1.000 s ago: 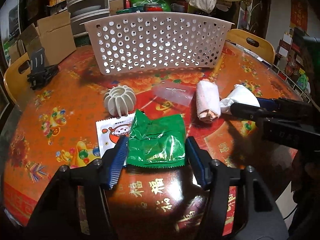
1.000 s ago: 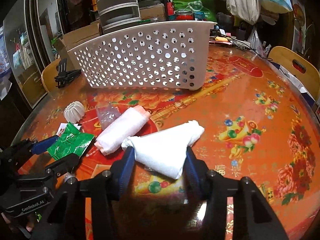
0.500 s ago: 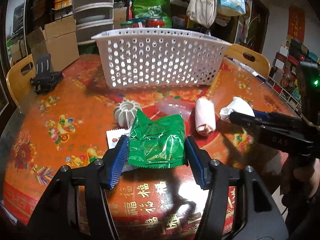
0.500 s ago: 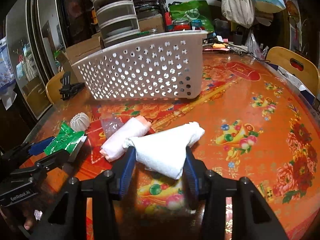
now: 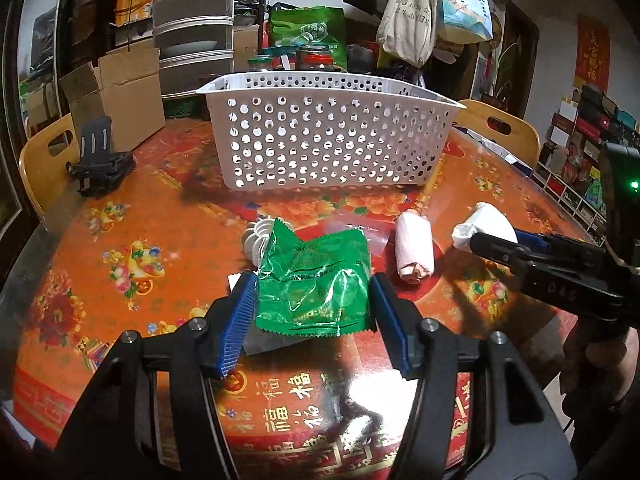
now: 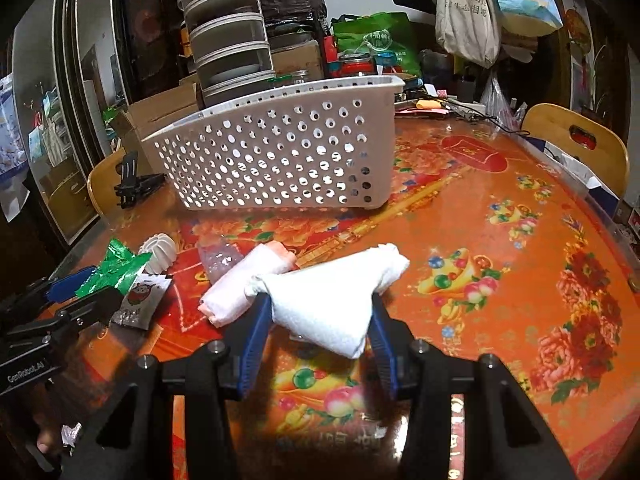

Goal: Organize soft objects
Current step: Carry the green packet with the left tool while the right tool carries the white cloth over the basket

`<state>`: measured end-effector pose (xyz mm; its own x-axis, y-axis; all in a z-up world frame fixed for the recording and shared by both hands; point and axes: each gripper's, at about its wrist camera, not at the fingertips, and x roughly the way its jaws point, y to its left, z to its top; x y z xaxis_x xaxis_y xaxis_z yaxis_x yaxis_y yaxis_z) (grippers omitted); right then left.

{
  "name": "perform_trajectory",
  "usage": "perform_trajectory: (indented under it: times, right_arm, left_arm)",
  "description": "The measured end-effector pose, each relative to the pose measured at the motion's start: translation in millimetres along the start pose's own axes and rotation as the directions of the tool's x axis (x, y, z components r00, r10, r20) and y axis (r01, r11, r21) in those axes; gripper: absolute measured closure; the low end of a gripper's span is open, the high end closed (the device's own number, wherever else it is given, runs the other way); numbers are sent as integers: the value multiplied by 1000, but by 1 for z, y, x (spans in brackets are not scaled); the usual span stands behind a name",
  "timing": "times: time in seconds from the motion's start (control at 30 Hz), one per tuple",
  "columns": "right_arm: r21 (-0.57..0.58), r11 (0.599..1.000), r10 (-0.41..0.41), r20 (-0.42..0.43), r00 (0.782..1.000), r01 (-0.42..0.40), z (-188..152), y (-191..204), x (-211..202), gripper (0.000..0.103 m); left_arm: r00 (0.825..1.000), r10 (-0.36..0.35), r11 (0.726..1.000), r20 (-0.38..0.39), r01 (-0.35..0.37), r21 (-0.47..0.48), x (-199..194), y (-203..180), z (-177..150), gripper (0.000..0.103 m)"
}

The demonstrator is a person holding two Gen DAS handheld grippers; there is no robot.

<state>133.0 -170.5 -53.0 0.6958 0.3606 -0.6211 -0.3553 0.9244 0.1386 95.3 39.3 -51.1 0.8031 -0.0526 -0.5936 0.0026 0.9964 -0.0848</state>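
My left gripper (image 5: 312, 312) is shut on a green foil packet (image 5: 314, 284) and holds it above the table; it also shows in the right wrist view (image 6: 118, 270). My right gripper (image 6: 318, 316) is shut on a folded white cloth (image 6: 332, 300), lifted off the table, also seen in the left wrist view (image 5: 486, 224). A rolled white-and-pink towel (image 5: 414, 246) lies on the table between them. A white perforated basket (image 5: 332, 140) stands behind, also in the right wrist view (image 6: 280, 152).
A white ribbed ball (image 6: 160, 252), a clear plastic bag (image 6: 220, 258) and a white cartoon sachet (image 6: 142, 300) lie on the orange patterned tablecloth (image 6: 500, 260). A black clamp (image 5: 100, 164) sits far left. Wooden chairs (image 5: 500, 128) and cardboard boxes ring the table.
Both grippers have risen from the table, the left carrying the green packet and the right the white cloth. The basket now sits lower in both views.
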Motion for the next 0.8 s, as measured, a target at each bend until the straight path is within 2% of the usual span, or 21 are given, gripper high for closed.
perform_trajectory:
  times: [0.47,0.8]
  right_arm:
    - [-36,999,6,44,999,-4,14,14,-25,56]
    - [-66,998,19,78,997,-13,29,24,-40,56]
  left_arm:
    - [999,-36,999,33,36,-3,-10,-1,16,48]
    - [997,-38,999,61,39,-6,-19,3,39,48]
